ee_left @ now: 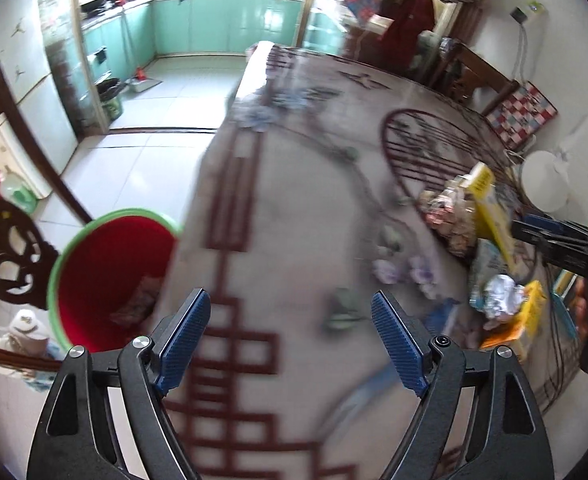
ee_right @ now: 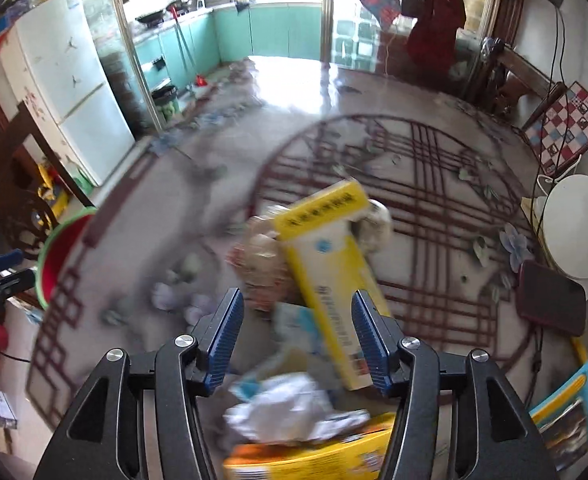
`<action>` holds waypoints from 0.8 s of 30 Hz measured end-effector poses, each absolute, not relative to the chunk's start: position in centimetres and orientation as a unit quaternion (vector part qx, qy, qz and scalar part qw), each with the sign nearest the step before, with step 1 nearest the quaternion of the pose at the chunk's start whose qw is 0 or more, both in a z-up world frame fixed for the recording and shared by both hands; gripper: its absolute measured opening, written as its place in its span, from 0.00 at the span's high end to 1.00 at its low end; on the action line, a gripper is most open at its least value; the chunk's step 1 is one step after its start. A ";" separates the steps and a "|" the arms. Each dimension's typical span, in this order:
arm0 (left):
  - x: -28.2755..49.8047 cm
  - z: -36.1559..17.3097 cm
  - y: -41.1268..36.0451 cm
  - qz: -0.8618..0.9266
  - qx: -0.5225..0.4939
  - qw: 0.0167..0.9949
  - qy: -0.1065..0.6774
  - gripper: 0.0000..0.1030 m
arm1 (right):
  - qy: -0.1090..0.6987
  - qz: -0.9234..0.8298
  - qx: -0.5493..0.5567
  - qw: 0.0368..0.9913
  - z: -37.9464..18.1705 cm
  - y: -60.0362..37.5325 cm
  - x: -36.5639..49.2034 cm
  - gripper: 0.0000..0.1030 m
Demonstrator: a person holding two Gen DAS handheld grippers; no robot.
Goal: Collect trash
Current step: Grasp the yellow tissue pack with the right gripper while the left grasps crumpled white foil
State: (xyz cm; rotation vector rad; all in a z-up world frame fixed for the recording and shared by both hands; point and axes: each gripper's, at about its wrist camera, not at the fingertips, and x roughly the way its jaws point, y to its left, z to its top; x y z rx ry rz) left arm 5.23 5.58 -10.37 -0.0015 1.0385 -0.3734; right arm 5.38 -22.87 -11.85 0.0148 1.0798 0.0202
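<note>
The left gripper (ee_left: 289, 340) gapes over bare table (ee_left: 294, 220); only its view shows inside the bin (ee_left: 109, 276); the right gripper (ee_right: 294, 340), jaws apart, straddles the yellow box (ee_right: 326, 272) near crumpled paper (ee_right: 289, 408).

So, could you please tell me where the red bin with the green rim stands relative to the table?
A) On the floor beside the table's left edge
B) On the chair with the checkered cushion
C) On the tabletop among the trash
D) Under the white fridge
A: the red bin sits below the table edge on the left, with the tiled floor behind it.
</note>
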 end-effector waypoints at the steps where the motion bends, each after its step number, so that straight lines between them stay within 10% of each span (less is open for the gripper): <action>1: 4.9 -10.3 4.5 -0.184 0.000 0.850 0.494 0.20 | 0.521 0.012 0.009 0.853 -12.6 -23.8 5.7 0.47; 7: 3.2 -9.9 -3.7 -0.245 0.033 0.832 0.497 0.19 | 0.567 0.057 0.082 0.818 -17.0 -28.0 8.0 0.47; 12: 2.7 -10.2 -8.5 -0.281 0.055 0.813 0.507 0.19 | 0.545 0.084 0.102 0.828 -16.4 -29.6 7.4 0.74; 24: 3.7 -13.8 -16.8 -0.339 0.050 0.751 0.564 0.27 | 0.479 0.070 0.128 0.866 -11.0 -32.6 3.7 0.76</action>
